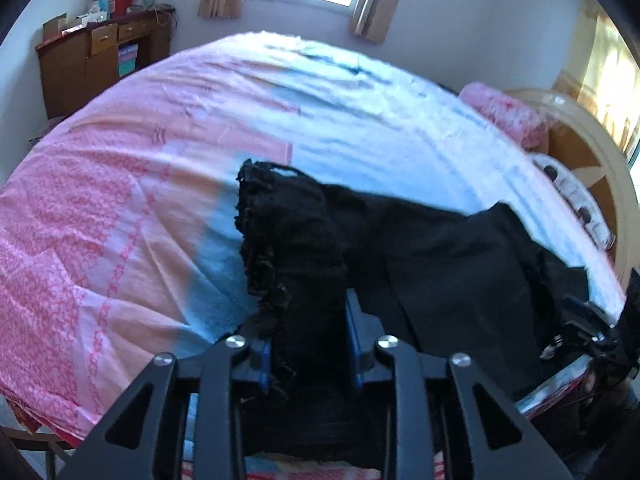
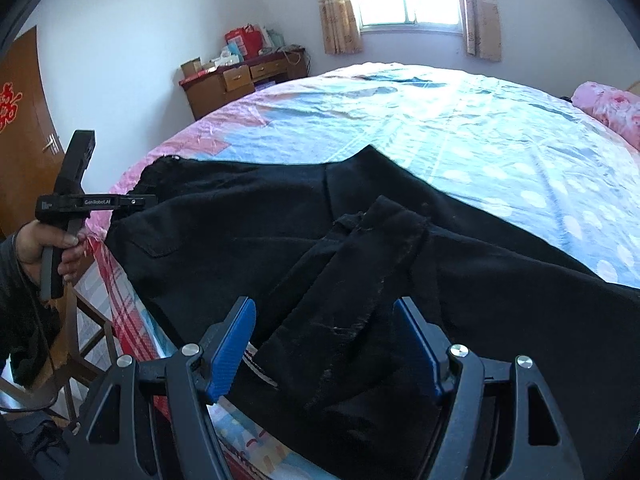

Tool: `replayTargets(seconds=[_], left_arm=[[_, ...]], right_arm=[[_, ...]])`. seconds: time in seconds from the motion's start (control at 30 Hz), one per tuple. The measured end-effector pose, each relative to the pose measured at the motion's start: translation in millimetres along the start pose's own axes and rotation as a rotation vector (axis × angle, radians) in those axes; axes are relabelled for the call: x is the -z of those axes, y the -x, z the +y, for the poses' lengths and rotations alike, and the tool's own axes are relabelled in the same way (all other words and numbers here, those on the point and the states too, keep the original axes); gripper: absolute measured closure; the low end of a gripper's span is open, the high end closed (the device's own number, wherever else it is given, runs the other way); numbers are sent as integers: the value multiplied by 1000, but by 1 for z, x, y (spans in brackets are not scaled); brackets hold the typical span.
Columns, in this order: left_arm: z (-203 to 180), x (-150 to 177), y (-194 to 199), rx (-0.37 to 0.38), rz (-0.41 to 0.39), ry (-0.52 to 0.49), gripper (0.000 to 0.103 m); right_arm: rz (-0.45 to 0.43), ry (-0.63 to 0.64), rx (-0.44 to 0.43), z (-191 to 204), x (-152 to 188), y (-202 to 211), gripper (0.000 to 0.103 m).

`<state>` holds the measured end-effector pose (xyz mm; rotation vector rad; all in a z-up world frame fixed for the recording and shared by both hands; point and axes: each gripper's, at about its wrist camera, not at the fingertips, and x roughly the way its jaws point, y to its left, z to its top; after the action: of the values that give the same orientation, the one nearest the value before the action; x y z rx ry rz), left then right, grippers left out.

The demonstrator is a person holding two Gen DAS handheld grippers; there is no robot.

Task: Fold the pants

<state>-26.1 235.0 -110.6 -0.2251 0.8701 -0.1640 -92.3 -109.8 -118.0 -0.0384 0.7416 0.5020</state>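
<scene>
Black pants (image 2: 240,216) lie spread along the near edge of the bed. In the left wrist view my left gripper (image 1: 310,352) is shut on a bunched leg with a frayed hem (image 1: 272,216), and black cloth fills the gap between its blue pads. From the right wrist view a hand (image 2: 60,248) holds that left gripper (image 2: 150,201) at the pants' far left end. My right gripper (image 2: 326,344) stands open over the pants, a folded leg end (image 2: 360,264) lying between its pads without touching them. The right gripper (image 1: 580,316) shows at the right edge of the left wrist view.
The bed's sheet (image 1: 120,184) is pink on the left and pale blue (image 2: 460,128) on the right. A pink pillow (image 1: 508,116) and a wooden headboard (image 1: 600,152) lie to the right. A wooden desk (image 2: 240,80) stands by the far wall, and a chair (image 2: 84,340) beside the bed.
</scene>
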Motion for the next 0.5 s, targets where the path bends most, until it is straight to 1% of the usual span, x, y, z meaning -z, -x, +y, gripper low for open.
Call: replayTargets(seconds=[0.13,0.17,0.2,0.23,0.27,0.3,0.33,0.4,0.47,0.5], left_arm=[[-13,-9,29,89,-73,29,81],[-18,-12,36,111,-91,25,86],[-26,-15,44,137,-107,18,88],[-37,-20,51,159,-121,2,88],[-48,-24,57,167,-131,-20,92],[-61,-28,63,193,-140,-48,94],[-76,-32,67,218,-143,-75,94],[-107,-39,70,209,-148,-141,94],[-137,-44,69,260,-150,-184,95],[-149,-47,66,271,-146,-202,95]], right_arm=[[-17,-36,9,-11,1,8,30],[-24,-55,15,-15,1,10,30],[-29,-65,20,-18,1,12,30],[-36,-79,28,-20,-1,15,30],[-42,-95,37,-25,-2,18,30],[-50,-111,42,-29,-2,21,30],[-57,-126,48,-33,-2,24,30],[-72,-171,63,-45,-1,31,30],[-85,-212,79,-56,0,39,30],[-93,-233,93,-61,1,43,30]])
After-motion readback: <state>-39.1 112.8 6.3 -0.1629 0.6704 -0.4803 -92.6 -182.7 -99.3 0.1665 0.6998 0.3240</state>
